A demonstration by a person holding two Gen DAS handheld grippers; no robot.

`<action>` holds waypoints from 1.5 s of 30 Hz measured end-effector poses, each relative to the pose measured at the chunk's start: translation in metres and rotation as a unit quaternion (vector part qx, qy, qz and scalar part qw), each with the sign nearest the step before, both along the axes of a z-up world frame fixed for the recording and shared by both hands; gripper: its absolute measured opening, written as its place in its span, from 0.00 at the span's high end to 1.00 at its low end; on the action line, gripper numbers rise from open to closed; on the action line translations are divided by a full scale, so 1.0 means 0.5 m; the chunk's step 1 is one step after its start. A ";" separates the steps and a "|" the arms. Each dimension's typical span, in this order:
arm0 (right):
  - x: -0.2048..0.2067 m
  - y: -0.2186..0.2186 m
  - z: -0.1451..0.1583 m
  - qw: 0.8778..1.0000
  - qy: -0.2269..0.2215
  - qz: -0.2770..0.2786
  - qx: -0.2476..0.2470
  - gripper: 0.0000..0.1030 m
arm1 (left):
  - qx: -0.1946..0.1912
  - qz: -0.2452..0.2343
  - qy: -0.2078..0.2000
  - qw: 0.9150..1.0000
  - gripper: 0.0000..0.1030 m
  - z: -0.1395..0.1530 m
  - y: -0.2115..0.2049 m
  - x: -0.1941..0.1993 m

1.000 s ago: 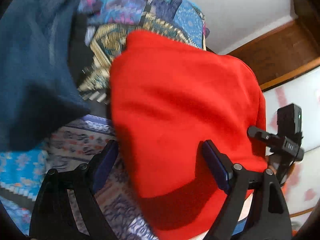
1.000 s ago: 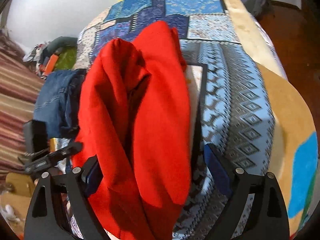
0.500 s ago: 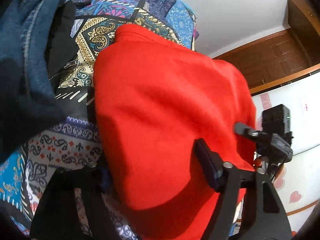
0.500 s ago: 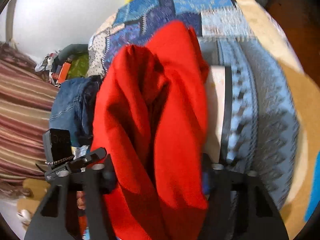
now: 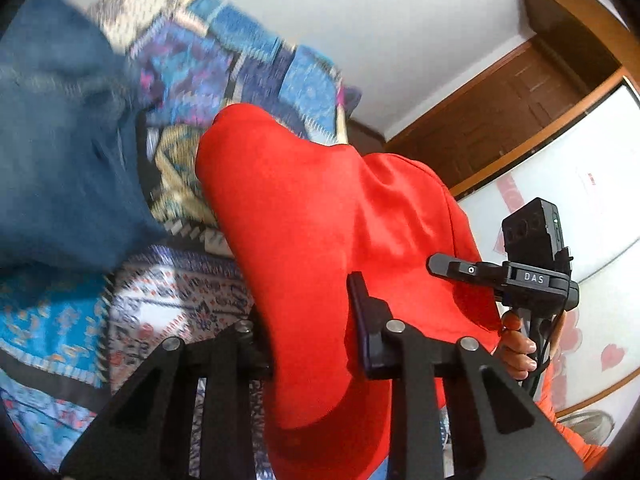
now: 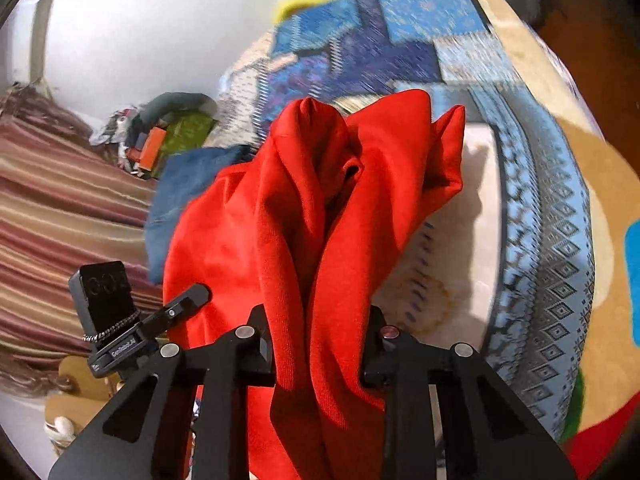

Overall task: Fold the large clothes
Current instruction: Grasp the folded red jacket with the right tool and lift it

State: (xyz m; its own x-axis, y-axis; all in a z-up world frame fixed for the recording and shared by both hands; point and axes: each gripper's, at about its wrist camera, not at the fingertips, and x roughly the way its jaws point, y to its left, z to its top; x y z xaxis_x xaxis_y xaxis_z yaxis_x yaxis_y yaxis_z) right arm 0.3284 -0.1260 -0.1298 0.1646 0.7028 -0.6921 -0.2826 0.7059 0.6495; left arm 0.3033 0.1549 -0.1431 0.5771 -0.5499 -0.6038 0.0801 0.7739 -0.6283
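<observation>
A large red garment (image 5: 320,220) hangs in loose folds above a bed with a patchwork cover (image 5: 224,64). My left gripper (image 5: 308,320) is shut on one edge of the red cloth, which drapes over its fingers. My right gripper (image 6: 320,340) is shut on another bunched edge of the red garment (image 6: 304,200). Each view shows the other gripper's camera block at the side: the right gripper in the left wrist view (image 5: 532,256), the left gripper in the right wrist view (image 6: 108,304).
Blue jeans (image 5: 60,152) lie on the bed to the left, also in the right wrist view (image 6: 188,184). A pile of clutter (image 6: 160,136) sits by the white wall. A wooden door (image 5: 520,108) and striped curtain (image 6: 60,216) border the bed.
Both grippers have closed on the red garment and lifted it off the bed. The cloth now hangs bunched between the fingers, and the views have tilted up toward the wall.
</observation>
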 end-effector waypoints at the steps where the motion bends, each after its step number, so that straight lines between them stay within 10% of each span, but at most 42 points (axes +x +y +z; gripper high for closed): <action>1: -0.004 0.011 0.018 1.000 -0.010 0.003 0.003 0.78 | 0.002 0.005 -0.016 1.000 0.73 0.029 0.015 -0.014; 17: 0.042 0.366 0.170 0.988 -0.119 0.080 0.056 0.78 | 0.089 0.111 -0.128 0.981 0.73 0.267 0.309 -0.089; 28: 0.151 0.569 0.015 0.991 -0.073 0.096 0.058 0.78 | 0.109 0.187 -0.082 0.973 0.72 0.147 0.524 0.015; 33: 0.189 0.609 -0.095 0.995 -0.028 0.092 0.035 0.75 | 0.064 0.219 -0.044 0.973 0.53 0.033 0.603 0.038; 45: 0.073 0.575 -0.029 0.967 -0.191 0.090 -0.141 0.34 | 0.188 0.226 -0.045 0.955 0.18 0.073 0.507 -0.027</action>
